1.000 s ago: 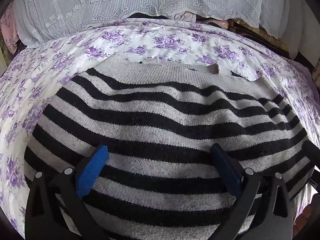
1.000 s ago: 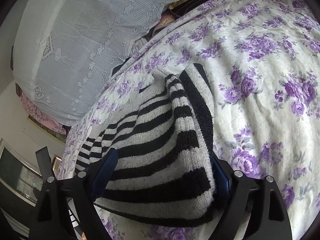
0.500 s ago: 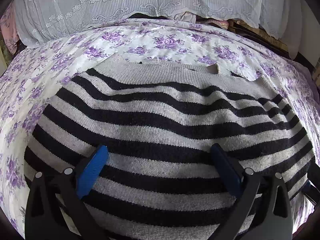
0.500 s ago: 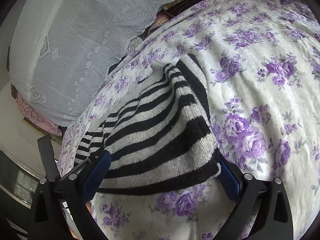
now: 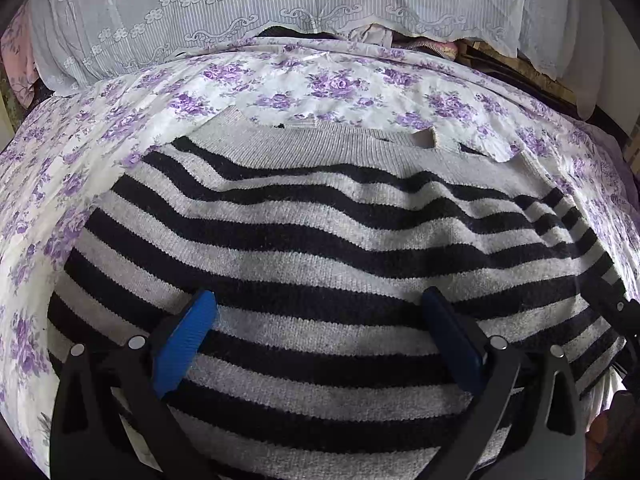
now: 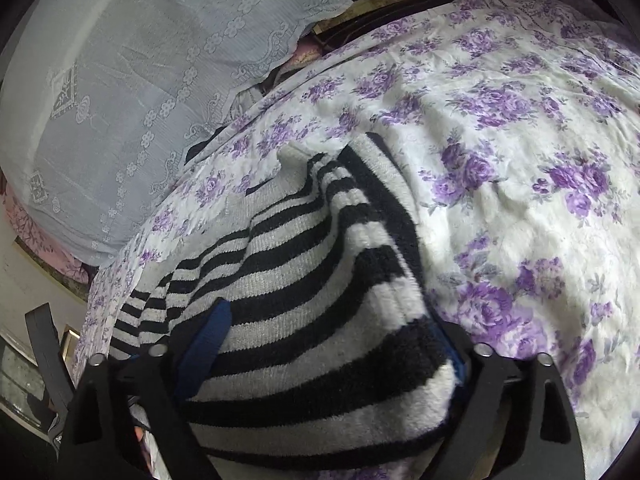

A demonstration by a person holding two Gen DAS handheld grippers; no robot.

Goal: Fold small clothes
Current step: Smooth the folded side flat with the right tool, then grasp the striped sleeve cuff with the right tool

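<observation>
The grey-and-black striped knit sweater (image 5: 320, 248) lies spread across the bed, its plain grey ribbed band at the far edge, stripes running side to side in your left wrist view. Your left tool (image 5: 320, 344) sits low over the near part of the knit, jaws spread wide with blue pads (image 5: 184, 340) on either side; the fabric between them lies flat and ungripped. In your right wrist view the sweater (image 6: 304, 288) bunches into a thick fold that fills the gap of your right tool (image 6: 328, 360); both pads sit against the fold's sides, the right one mostly buried, so you cannot tell whether the jaws have clamped it. Under the sweater is a white bedsheet with purple roses (image 6: 520, 160), rumpled along the sweater's far edge. Beyond it hangs a pale lace cloth (image 5: 280, 4).
</observation>
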